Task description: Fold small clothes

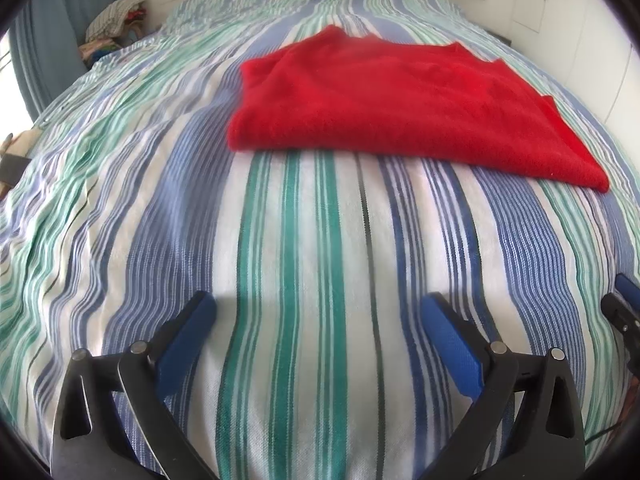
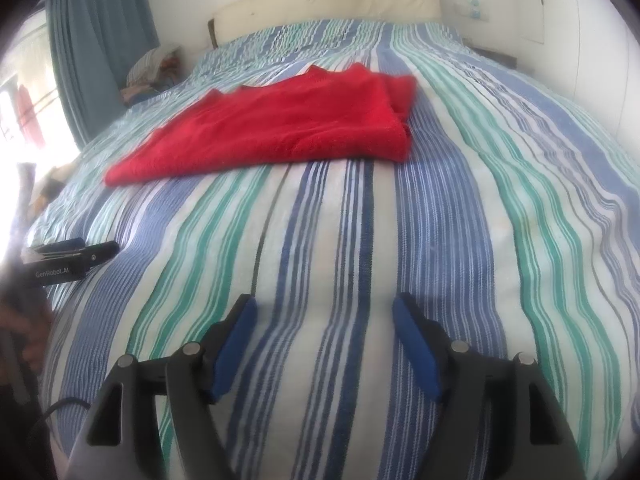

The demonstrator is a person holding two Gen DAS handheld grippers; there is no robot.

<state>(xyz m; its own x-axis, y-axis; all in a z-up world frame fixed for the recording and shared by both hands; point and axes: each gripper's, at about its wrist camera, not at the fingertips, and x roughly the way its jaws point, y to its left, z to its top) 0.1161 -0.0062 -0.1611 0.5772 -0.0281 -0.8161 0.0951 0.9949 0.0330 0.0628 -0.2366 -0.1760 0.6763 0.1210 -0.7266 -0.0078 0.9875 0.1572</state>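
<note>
A red cloth (image 1: 400,104) lies folded flat on the striped bedspread (image 1: 304,240), ahead of both grippers. It also shows in the right wrist view (image 2: 280,128), up and to the left. My left gripper (image 1: 318,304) is open and empty, low over the bedspread, well short of the cloth's near edge. My right gripper (image 2: 324,308) is open and empty too, also short of the cloth. The left gripper shows at the left edge of the right wrist view (image 2: 76,258). The right gripper's tip shows at the right edge of the left wrist view (image 1: 624,304).
A cream headboard (image 2: 328,0) and white wall stand behind the bed. A pile of clothes (image 1: 116,20) sits beside the bed at far left, next to a blue curtain (image 2: 100,40). A hand (image 2: 24,332) holds the left gripper's handle.
</note>
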